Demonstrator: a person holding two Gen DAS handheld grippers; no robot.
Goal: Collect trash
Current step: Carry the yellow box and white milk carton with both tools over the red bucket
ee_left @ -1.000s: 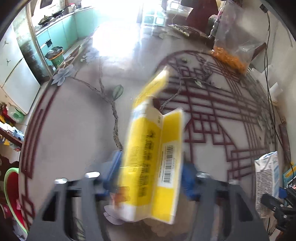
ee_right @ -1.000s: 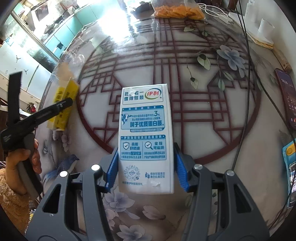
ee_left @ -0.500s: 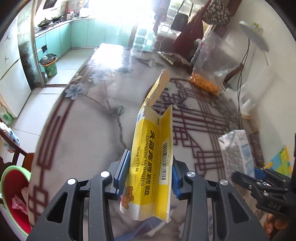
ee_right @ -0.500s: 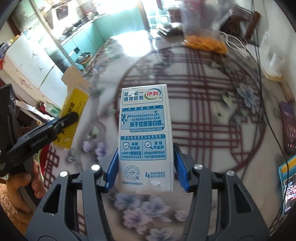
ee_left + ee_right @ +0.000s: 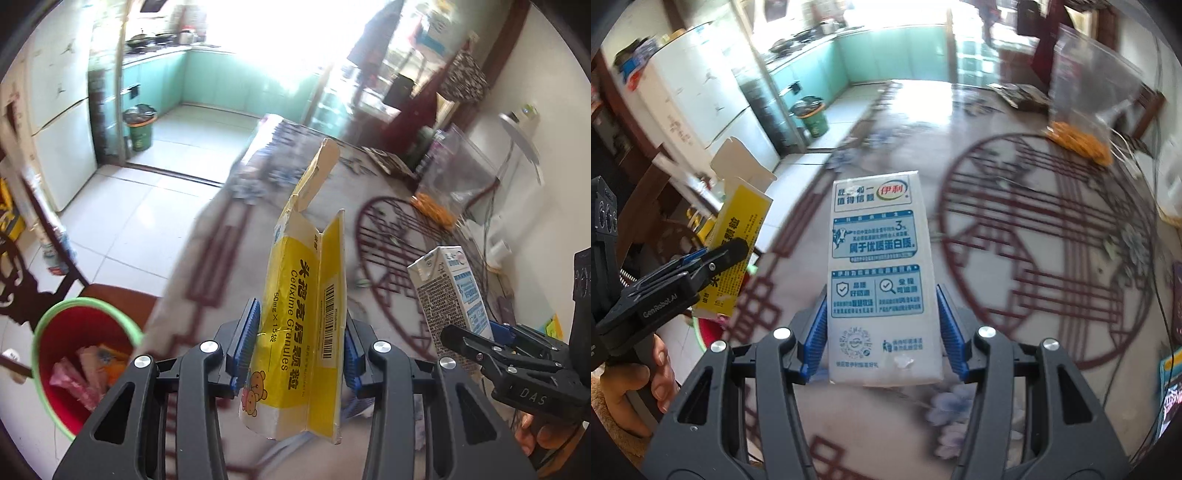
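Red bin (image 5: 79, 365) sits below-left; left tongs (image 5: 301, 347) pinch yellow box (image 5: 306, 325), right tongs (image 5: 882, 332) milk carton (image 5: 881, 273).

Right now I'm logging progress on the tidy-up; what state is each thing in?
Yellow cardboard medicine box: top flap open, clamped in left gripper.
White and blue milk carton: upright, clamped in right gripper.
Red bin with green rim: open, holds wrappers.

one yellow box (image 5: 295, 332), one milk carton (image 5: 881, 280), two bins (image 5: 85, 362)
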